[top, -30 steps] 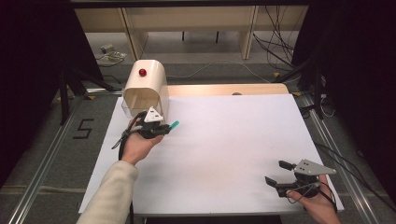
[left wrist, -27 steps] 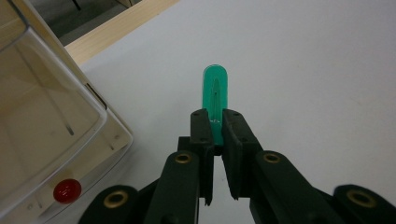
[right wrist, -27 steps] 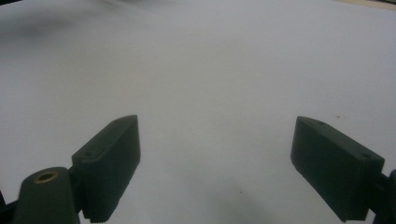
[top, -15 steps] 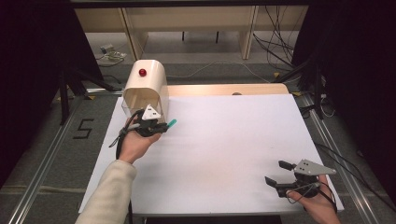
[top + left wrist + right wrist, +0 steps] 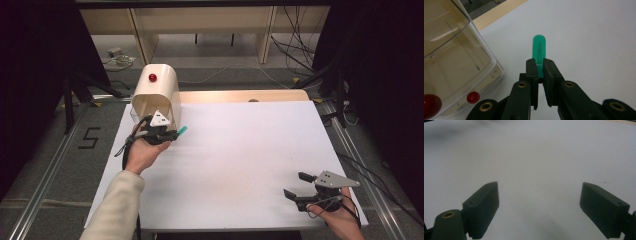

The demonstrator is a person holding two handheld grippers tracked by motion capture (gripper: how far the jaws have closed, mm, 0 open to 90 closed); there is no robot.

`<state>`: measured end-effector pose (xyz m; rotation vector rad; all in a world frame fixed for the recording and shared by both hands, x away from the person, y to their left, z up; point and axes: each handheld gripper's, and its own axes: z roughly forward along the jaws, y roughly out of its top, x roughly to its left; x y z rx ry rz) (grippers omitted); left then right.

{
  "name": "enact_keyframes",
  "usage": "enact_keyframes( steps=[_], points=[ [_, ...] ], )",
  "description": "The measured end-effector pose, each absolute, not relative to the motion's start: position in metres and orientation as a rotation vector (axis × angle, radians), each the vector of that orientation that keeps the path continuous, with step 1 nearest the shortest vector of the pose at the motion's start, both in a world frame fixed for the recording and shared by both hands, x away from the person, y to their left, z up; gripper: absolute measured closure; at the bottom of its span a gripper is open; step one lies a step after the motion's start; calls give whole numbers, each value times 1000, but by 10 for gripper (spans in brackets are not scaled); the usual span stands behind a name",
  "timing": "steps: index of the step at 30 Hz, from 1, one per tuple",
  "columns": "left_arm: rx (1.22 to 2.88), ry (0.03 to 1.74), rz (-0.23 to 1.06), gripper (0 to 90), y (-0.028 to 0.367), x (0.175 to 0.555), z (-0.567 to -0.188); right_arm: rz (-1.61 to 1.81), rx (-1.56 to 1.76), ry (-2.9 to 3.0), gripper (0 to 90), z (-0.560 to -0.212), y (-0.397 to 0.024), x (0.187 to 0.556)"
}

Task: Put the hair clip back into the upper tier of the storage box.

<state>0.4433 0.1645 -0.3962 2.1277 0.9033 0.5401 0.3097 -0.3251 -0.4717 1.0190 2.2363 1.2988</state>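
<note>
The left gripper [image 5: 538, 65] had clamped the green tube [image 5: 539, 48] — grasp done; carrying remained; the right gripper [image 5: 539, 205] stood open, idle.

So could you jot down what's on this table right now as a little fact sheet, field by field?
Surface: white table
Left hand-held gripper: shut on a green translucent tube, held just beside the container
Right hand-held gripper: open, holding nothing, at the table's near right corner
Container: cream box with a red knob on top and a clear front panel
Person: a hand on each gripper, a light sleeve on the left arm
</note>
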Motion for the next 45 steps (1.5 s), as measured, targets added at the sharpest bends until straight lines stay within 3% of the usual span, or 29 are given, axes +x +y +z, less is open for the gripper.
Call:
enact_keyframes(
  steps=[45],
  points=[
    [2120,936,543,830,173,447,-373,1296,1021,2233,168,-473,-326,310]
  ],
)
